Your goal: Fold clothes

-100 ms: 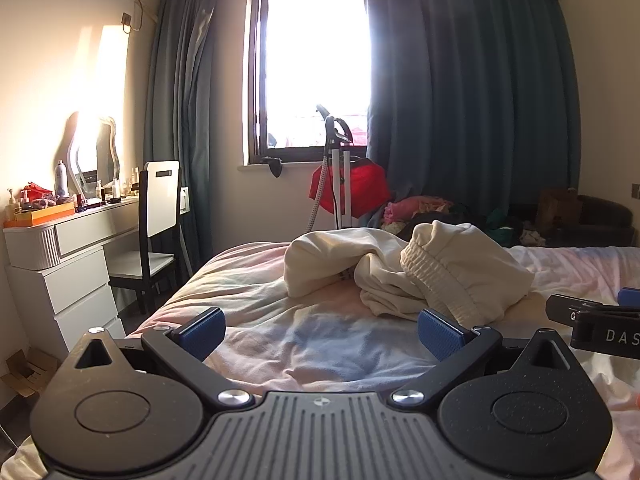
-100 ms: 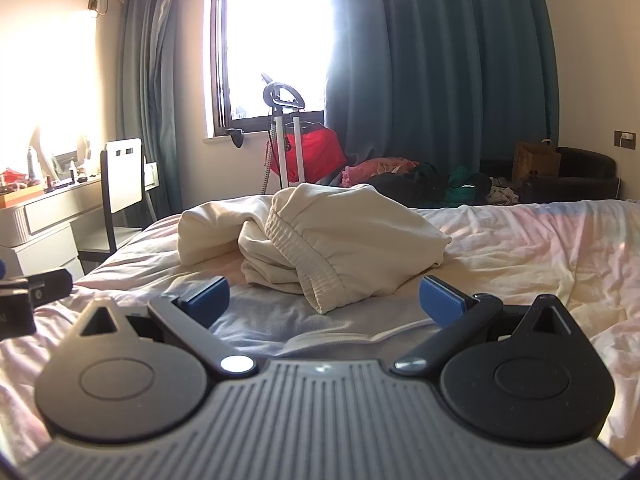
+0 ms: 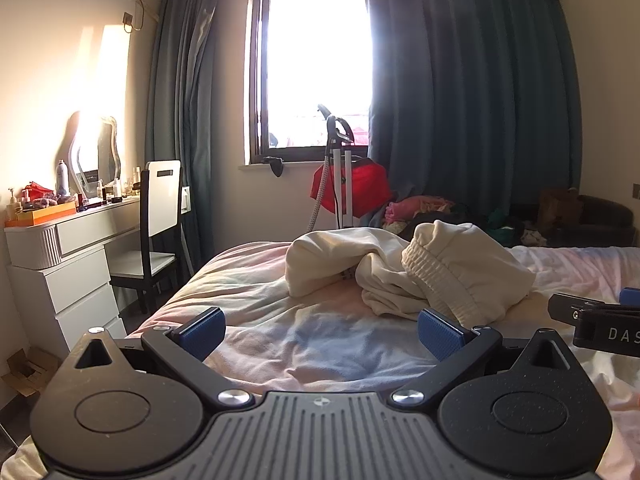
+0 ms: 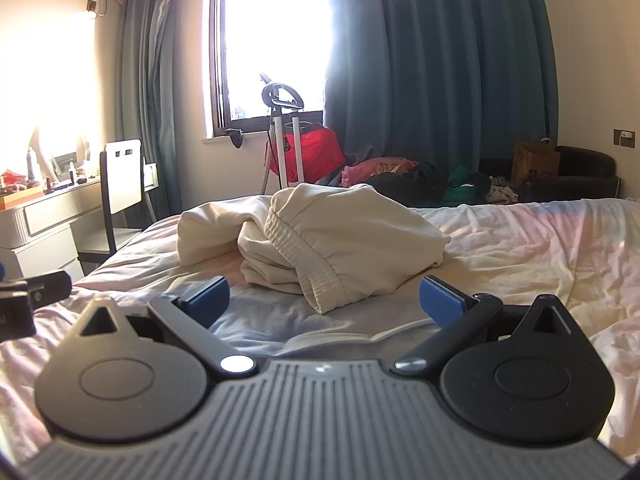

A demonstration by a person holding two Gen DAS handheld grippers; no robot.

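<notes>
Rumpled bed (image 3: 248, 280), mid-mattress: cream garment (image 3: 404, 268) in a soft, light, limp heap, best pinched at the ribbed elastic band (image 4: 304, 252); left gripper (image 3: 320, 330) and right gripper (image 4: 322, 300) near, both spread wide, empty.

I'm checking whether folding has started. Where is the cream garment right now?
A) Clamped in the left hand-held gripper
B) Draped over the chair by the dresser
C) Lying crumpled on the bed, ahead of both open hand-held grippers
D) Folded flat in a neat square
C: the cream garment lies bunched on the bed, beyond the open left hand-held gripper and right hand-held gripper, neither touching it.
</notes>
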